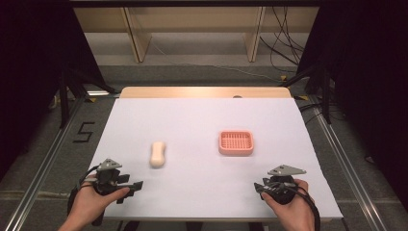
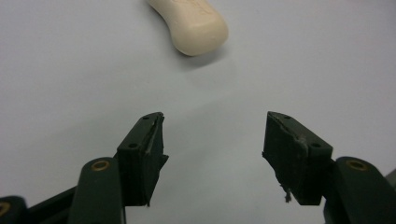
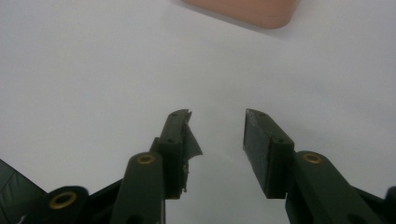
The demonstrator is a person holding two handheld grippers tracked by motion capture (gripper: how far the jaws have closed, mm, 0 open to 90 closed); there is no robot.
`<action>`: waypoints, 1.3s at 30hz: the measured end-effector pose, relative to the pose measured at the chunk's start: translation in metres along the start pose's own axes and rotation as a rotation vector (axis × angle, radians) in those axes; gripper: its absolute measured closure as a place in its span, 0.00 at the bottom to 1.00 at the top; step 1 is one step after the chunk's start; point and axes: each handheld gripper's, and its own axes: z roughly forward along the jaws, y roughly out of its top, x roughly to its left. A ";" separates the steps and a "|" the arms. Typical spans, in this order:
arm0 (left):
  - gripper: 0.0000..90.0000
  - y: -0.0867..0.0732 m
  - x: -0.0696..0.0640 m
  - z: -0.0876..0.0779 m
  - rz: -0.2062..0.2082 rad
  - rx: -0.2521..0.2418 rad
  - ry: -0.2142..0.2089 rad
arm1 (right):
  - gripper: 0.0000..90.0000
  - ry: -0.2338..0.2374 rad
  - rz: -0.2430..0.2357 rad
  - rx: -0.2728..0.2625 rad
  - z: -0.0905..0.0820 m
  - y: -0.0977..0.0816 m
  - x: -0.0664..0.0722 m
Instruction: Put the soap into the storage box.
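Nearest the high camera, two hands hold a hand-held gripper each at the near edge of the white table (image 1: 202, 115). Ahead of the left hand-held gripper (image 1: 137, 185) lies a cream bar of soap (image 1: 158, 153), flat on the table, well left of a pink soap dish (image 1: 235, 143) with a slotted top. The soap looks like the thing to be picked up, and the dish the likely place for it. In the left gripper view the soap (image 2: 196, 25) sits just beyond the left hand-held gripper (image 2: 212, 135), whose jaws stand apart with nothing between them. The right hand-held gripper (image 1: 260, 188) rests near the table's front right, its jaws (image 3: 217, 135) also apart and empty, with the dish's corner (image 3: 247, 11) ahead of it.

Risks, as I judge them: soap is smooth and waisted, so a grip taken off-centre or on the rounded end could squeeze it out sideways. Closing while a jaw rests against the table could push the bar along instead of lifting it.

Each gripper view cuts off its object at the top edge. Any marking on the soap is too faint to read, and the dish's depth is hard to make out.
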 end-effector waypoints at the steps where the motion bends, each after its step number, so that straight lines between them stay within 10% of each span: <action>1: 0.42 0.000 0.000 0.000 0.000 0.000 0.000 | 0.67 0.000 0.000 0.000 0.000 0.000 0.000; 21: 0.39 0.078 0.003 0.031 -0.100 0.178 0.082 | 0.64 -0.018 -0.022 0.019 0.005 -0.002 -0.007; 39: 0.36 0.106 0.014 0.061 -0.107 0.276 0.098 | 0.62 -0.028 0.013 0.035 0.002 -0.002 -0.006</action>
